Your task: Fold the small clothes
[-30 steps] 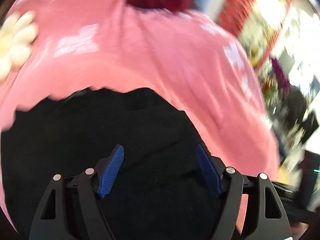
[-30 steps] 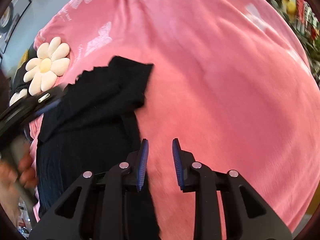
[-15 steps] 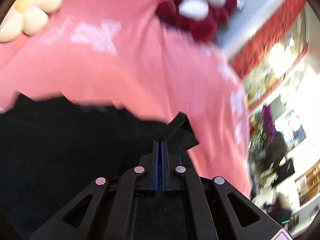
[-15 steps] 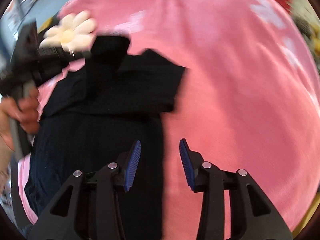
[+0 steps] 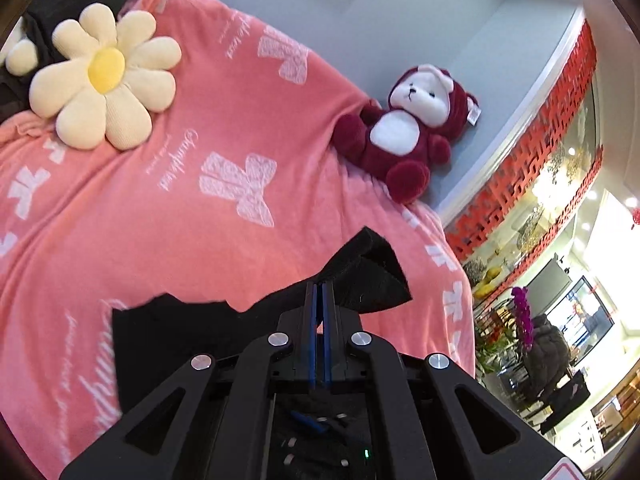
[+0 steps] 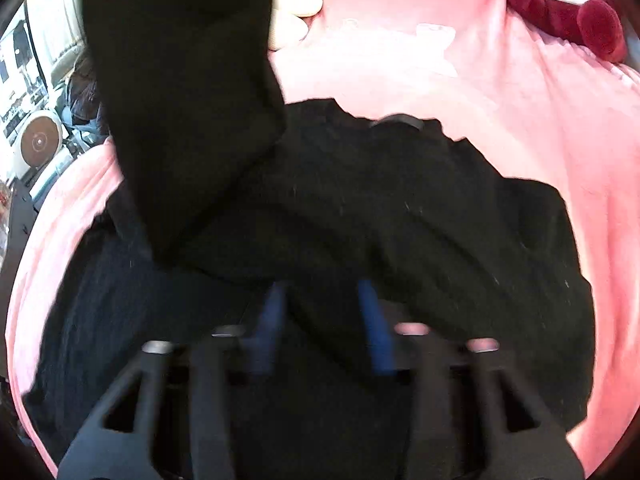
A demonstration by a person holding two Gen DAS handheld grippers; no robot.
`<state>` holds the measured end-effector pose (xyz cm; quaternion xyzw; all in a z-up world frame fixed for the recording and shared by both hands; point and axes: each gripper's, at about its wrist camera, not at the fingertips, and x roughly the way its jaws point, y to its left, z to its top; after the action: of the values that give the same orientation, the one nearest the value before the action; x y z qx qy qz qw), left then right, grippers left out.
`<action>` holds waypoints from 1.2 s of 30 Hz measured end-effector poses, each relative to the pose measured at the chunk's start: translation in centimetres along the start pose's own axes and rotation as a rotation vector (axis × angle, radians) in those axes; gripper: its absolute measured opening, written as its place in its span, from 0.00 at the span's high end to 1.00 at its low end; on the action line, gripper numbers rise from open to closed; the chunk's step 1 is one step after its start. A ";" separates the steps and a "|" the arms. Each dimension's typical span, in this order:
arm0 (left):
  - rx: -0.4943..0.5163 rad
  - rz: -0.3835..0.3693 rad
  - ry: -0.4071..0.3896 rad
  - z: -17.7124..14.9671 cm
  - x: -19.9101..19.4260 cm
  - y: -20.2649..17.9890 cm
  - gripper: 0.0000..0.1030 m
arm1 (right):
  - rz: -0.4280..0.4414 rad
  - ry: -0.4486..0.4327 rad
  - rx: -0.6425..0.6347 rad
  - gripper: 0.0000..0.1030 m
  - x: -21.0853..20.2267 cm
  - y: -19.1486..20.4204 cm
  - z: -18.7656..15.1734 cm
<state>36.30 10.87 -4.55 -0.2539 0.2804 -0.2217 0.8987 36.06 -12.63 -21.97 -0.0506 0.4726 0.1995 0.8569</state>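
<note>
Pinching a corner of the black garment [image 5: 362, 276], the left gripper [image 5: 319, 292] is fully closed and lifts that fold above the pink blanket [image 5: 208, 240]. Right gripper [image 6: 322, 308], blurred, jaws closing with black cloth between them; pad contact unclear. Garment lies spread on the blanket.

Left gripper [image 5: 319, 292] at 6 o'clock, jaws clamped on black garment [image 5: 360, 276]; pink blanket [image 5: 200, 220] beneath; flower cushion [image 5: 102, 80] at 10 o'clock.
</note>
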 end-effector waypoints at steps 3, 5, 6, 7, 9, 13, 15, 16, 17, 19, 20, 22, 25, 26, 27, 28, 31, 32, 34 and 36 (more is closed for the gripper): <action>-0.007 -0.022 -0.025 0.9 -1.8 0.4 1.00 | 0.040 -0.087 0.048 0.96 -2.2 1.1 2.2; 0.006 -0.037 -0.033 1.3 -2.5 -0.1 1.00 | 0.084 -0.089 0.035 0.96 -1.9 2.9 3.0; 0.012 -0.046 -0.031 1.3 -2.6 -0.4 1.00 | 0.094 -0.048 0.021 0.93 -0.5 4.0 3.1; 0.014 -0.053 -0.027 1.4 -2.6 -0.6 1.00 | 0.099 0.001 0.014 0.91 0.9 4.6 2.9; 0.008 -0.078 -0.010 1.0 -2.1 -1.4 1.00 | 0.077 0.038 0.003 0.90 2.5 5.1 2.1; 0.026 -0.121 0.061 -0.8 0.0 -3.4 0.99 | 0.096 -0.048 0.147 0.66 -2.8 1.7 -1.1; 0.024 -0.154 0.113 -2.6 2.0 -4.5 0.99 | 0.039 -0.082 0.237 0.58 -6.4 -1.6 -4.5; 0.016 -0.168 0.133 -3.6 3.1 -5.0 0.99 | 0.015 -0.082 0.286 0.58 -7.9 -3.3 -6.3; -0.002 -0.189 0.165 -5.2 5.1 -5.7 0.99 | -0.017 -0.080 0.338 0.58 -9.4 -5.0 -8.3; 0.007 -0.190 0.241 -8.1 8.5 -6.4 0.96 | -0.089 -0.063 0.449 0.57 -12.6 -8.2 -12.7; 0.015 -0.137 0.315 -10.8 11.3 -6.6 0.89 | -0.106 -0.052 0.481 0.56 -13.5 -9.4 -13.8; 0.001 -0.044 0.458 -15.4 14.9 -6.1 0.86 | -0.114 -0.021 0.562 0.56 -15.2 -11.5 -16.4; -0.045 0.035 0.559 -19.9 14.9 -5.1 0.86 | -0.077 -0.046 0.552 0.56 -15.9 -12.7 -15.3; -0.047 0.031 0.527 -20.4 13.1 -4.9 0.86 | -0.062 -0.054 0.543 0.56 -15.9 -12.5 -14.7; -0.040 0.034 0.503 -20.4 11.8 -4.8 0.85 | -0.043 -0.065 0.528 0.56 -15.6 -12.4 -13.4; -0.035 0.048 0.477 -20.2 10.3 -4.5 0.81 | -0.014 -0.072 0.504 0.56 -14.5 -11.9 -11.0; -0.073 0.094 0.386 -19.2 5.6 -2.8 0.67 | -0.013 -0.056 0.424 0.55 -10.6 -11.0 -6.1; -0.079 0.117 0.364 -18.8 4.2 -2.0 0.65 | -0.027 -0.034 0.405 0.54 -9.5 -11.1 -5.1; -0.082 0.171 0.340 -18.1 2.3 -0.7 0.65 | -0.058 0.029 0.388 0.54 -5.4 -12.0 -3.2; -0.092 0.220 0.316 -17.2 0.6 0.7 0.65 | -0.054 0.089 0.369 0.78 -2.9 -12.4 -2.5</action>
<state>26.29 5.33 -17.49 -0.2246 0.4542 -0.1460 0.8497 37.52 -25.52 -22.24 0.0861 0.5370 0.0839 0.8350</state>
